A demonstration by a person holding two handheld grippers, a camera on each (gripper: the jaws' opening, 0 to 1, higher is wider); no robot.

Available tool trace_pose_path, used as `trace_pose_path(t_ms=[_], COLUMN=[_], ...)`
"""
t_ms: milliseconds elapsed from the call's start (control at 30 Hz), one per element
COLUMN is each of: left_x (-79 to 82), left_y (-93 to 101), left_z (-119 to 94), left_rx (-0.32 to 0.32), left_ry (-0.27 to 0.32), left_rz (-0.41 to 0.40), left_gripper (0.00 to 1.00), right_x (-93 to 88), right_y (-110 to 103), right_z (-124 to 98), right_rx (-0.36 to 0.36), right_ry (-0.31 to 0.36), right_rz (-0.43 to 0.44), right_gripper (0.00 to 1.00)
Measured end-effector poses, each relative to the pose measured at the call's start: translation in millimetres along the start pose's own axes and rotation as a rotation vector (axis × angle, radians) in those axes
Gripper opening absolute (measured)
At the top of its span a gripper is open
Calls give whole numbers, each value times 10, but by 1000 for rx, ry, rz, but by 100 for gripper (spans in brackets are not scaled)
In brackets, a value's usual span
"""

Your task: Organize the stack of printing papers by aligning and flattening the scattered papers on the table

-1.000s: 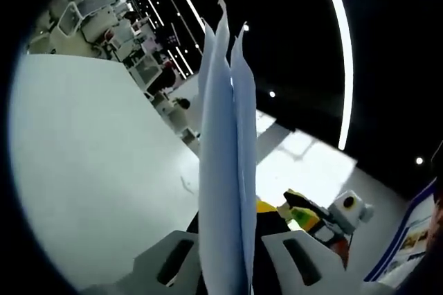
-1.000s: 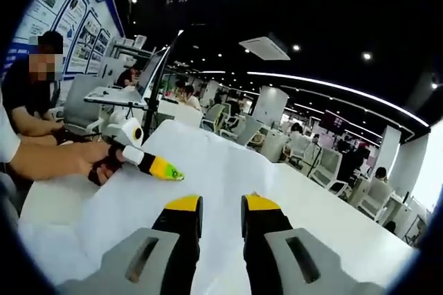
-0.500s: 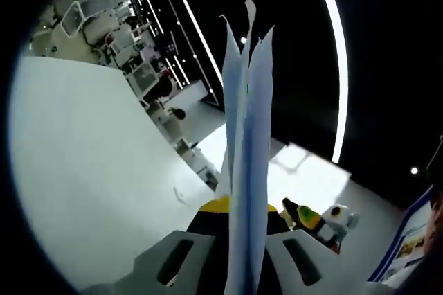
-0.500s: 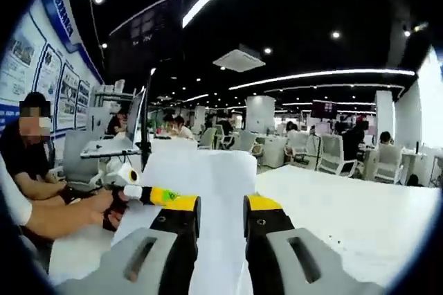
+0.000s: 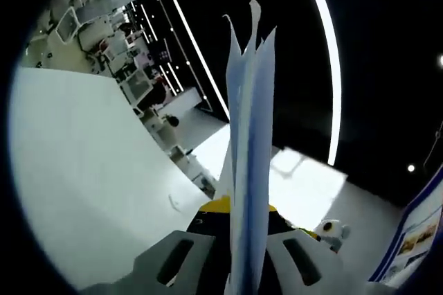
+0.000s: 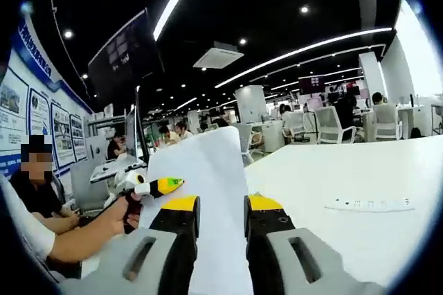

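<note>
in the left gripper view, the left gripper [image 5: 239, 253] clamps the papers [image 5: 248, 170] edge-on, several pale blue-white sheets fanning apart at their tips, upright above the white table [image 5: 83, 184]. in the right gripper view, the right gripper [image 6: 220, 215] pinches the papers [image 6: 201, 191] between narrow jaws, sheets lifted off the table [image 6: 346, 191], with the left gripper [image 6: 156, 185] at their left edge.

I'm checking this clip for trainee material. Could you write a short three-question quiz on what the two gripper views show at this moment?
1. True or false: the papers stand on edge between the left gripper jaws.
2. In the right gripper view, what lies on the white table at the right? A) a power strip B) a mug C) a keyboard
3. Which gripper does the hand hold beside the sheet in the right gripper view?

Key: 1 true; 2 A, the power strip; 3 the left gripper, while the right gripper jaws stand either side of the sheet.
</note>
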State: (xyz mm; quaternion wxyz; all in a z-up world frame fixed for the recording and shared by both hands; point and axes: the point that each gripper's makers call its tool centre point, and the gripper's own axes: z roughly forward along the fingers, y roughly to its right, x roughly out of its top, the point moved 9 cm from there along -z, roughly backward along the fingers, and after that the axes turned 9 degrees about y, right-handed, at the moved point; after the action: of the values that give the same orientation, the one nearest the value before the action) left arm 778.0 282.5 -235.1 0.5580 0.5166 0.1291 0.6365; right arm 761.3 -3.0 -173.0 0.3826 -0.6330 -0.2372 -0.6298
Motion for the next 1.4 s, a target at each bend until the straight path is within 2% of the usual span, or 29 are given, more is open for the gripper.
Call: trace_pose_path(t_ms=[133,200,267,333,367,467,533,767,800,833,967,1167,1333,1400], left_x=[19,36,49,63,68,98,95,68,65,67,82,132,137,138], left_y=[-26,-38,-42,-40,-38,-41,-19,35,25,4,-22,-26,-125,-135], left_z=[-6,-10,-6,-2,0,-1,-11,-16,-18,-20,-39,-54,-49,-49], left_rx=[7,6,1,-4,-8,-16,-20,-51,-51,-48,-35,-50,-28,-22], left_ry=[11,21,28,34,34,52,57,68,71,74,86,115,124,128], left_rz=[16,6,4,-2,-3,-4,-4,4,-1,-9,-18,-25,-39,-40], left_gripper=[6,6,6,6,6,6,6,6,6,6,6,6,6,6], right_x=[-129,-162,-174,-181,-187,-256,-323,-296,-302,-323,-382,-334,-262,-246], right_y=[-16,11,50,69,78,87,55,-27,-19,-10,48,60,42,17], right_z=[-171,-300,-393,-465,-488,-609,-705,-875,-885,-909,-963,-1090,-1185,-1244], right_rx=[14,-11,-45,-61,-65,-76,-72,-86,-87,-106,-127,-157,-182,-187], right_ry=[-58,-85,-73,-29,-15,-32,-60,-65,-69,-87,-91,-80,-67,-74], right_rz=[-14,-41,-36,56,72,47,-45,-46,-42,-14,90,21,-24,-76], right_gripper=[26,27,29,30,30,29,29,29,30,32,42,49,69,70])
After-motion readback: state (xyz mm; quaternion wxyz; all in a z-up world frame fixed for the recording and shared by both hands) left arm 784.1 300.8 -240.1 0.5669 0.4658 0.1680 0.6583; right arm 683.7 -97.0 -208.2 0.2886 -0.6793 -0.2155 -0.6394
